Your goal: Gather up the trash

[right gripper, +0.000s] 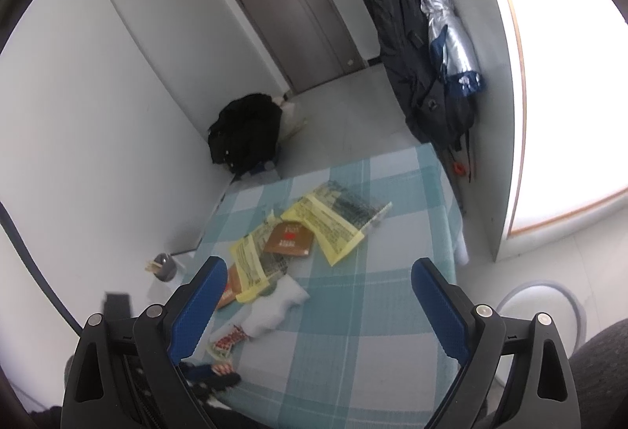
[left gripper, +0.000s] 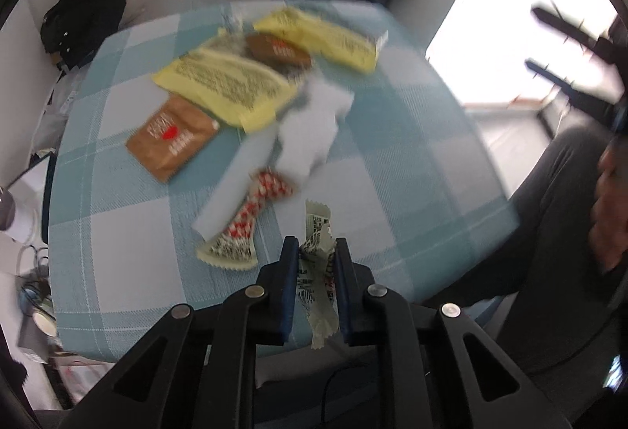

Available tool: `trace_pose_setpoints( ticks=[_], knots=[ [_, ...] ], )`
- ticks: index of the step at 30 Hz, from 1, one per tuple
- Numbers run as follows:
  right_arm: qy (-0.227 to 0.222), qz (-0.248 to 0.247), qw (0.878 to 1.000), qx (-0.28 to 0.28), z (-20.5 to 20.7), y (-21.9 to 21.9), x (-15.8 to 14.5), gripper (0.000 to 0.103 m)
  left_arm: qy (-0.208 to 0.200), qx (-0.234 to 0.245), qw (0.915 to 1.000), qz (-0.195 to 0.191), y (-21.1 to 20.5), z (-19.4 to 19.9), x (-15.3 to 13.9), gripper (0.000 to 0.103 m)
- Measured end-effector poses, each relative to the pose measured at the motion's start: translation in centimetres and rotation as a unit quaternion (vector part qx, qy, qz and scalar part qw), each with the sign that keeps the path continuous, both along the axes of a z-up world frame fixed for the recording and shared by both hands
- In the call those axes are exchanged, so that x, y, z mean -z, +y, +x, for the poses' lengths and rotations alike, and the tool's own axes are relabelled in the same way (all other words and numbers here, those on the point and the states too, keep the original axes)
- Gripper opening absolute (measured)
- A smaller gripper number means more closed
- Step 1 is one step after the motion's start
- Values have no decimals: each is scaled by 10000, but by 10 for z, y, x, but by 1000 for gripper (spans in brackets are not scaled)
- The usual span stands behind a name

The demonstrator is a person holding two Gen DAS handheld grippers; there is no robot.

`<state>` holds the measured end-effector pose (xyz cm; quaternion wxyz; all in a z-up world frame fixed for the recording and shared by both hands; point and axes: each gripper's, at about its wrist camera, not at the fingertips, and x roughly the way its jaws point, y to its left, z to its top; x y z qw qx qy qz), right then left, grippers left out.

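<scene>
your left claw (left gripper: 313, 246) pinches the crinkled pale green printed wrapper (left gripper: 317, 264) just above the blue-and-white checked surface (left gripper: 412, 162), while your right claw (right gripper: 320, 282) hangs wide open, empty.

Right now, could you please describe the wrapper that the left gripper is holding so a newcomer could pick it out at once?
Start at the blue and white checked tablecloth and go to its near edge, where the left gripper is shut on a pale, crinkled wrapper with black print. Unlike the red and white checked wrapper lying flat beside it, this one hangs between the blue pads.
</scene>
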<state>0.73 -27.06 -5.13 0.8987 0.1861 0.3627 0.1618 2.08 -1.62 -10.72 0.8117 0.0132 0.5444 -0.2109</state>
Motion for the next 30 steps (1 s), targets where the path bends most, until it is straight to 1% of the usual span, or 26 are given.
trace_pose_setpoints(
  ticks=[1,4,8,12,15,19,21,22,23,26,30],
  knots=[
    [45,-51,10000,-40,1,3,2,96,-52,-104,9998,-169,7,2,-7,13],
    [189,-156,9996,-171,3,11,8,96,-219,-379,9977,-515,24,6,-22,13],
    [453,-280,9979,-379,9,24,19,96,-533,-780,9925,-777,50,8,-39,13],
    [748,-381,9947,-600,16,42,31,96,-766,-1082,9870,-908,65,10,-46,13],
    [940,-450,9915,-784,22,59,40,95,-919,-1239,9821,-1082,74,12,-51,13],
    [1152,-500,9879,-913,33,80,53,95,-917,-1385,9784,-1233,85,18,-49,13],
    [1235,-520,9865,-942,38,90,59,92,-869,-1423,9775,-1290,90,19,-47,13],
    [1291,-542,9854,-972,42,96,63,89,-852,-1441,9773,-1301,93,19,-46,13],
    [1321,-563,9846,-997,44,102,66,85,-863,-1452,9775,-1260,95,19,-45,13],
    [1400,-663,9824,-1048,50,118,75,80,-910,-1425,9781,-1216,98,19,-44,13],
    [1387,-831,9806,-1111,51,138,83,78,-842,-1465,9774,-1272,106,20,-41,13]
  ],
)
